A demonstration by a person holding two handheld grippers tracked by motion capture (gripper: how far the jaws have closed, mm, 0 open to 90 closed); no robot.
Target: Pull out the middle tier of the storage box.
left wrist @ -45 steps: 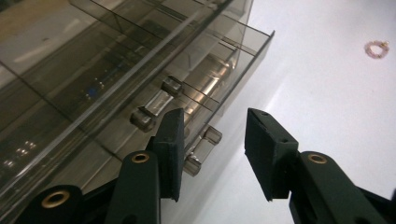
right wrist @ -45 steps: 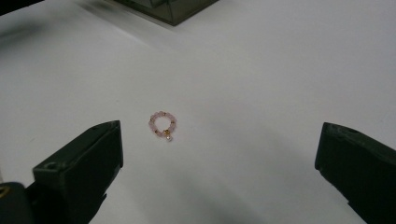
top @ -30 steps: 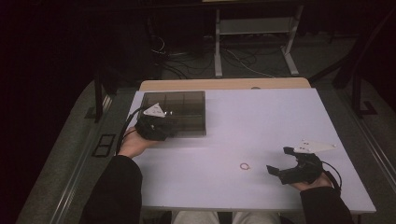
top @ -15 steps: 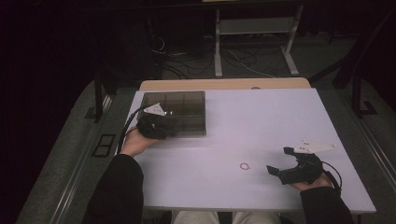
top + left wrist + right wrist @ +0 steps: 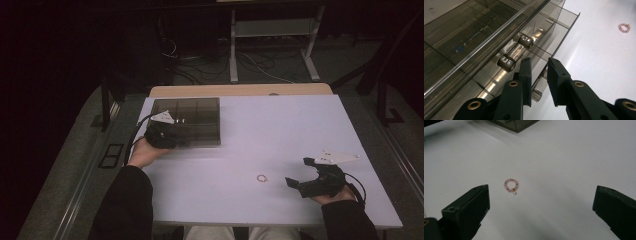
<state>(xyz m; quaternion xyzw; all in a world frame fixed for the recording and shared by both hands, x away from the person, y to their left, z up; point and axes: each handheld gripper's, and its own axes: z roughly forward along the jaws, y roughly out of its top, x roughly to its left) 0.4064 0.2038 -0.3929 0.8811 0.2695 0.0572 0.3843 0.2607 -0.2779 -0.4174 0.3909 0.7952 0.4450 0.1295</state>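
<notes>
At the counter's far-left corner, the left hand-held gripper [image 5: 539, 75] has just been closing on the organizer box's [image 5: 192, 117] drawer front, not yet pinching, while the right hand-held gripper [image 5: 541, 205] sits spread before the bead ring [image 5: 511, 186]; next comes a straight pull.

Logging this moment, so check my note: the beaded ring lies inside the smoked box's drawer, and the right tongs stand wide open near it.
One thing is wrong: the beaded ring lies on the bare white table, outside the smoked box, as the right gripper view shows. The right tongs do stand wide open near it.

The left gripper [image 5: 172, 134] covers the near-left corner of the smoky box [image 5: 200, 117] in the high view. There the bead ring [image 5: 262, 178] is too small to make out. The left gripper view cuts off the box's far side.
</notes>
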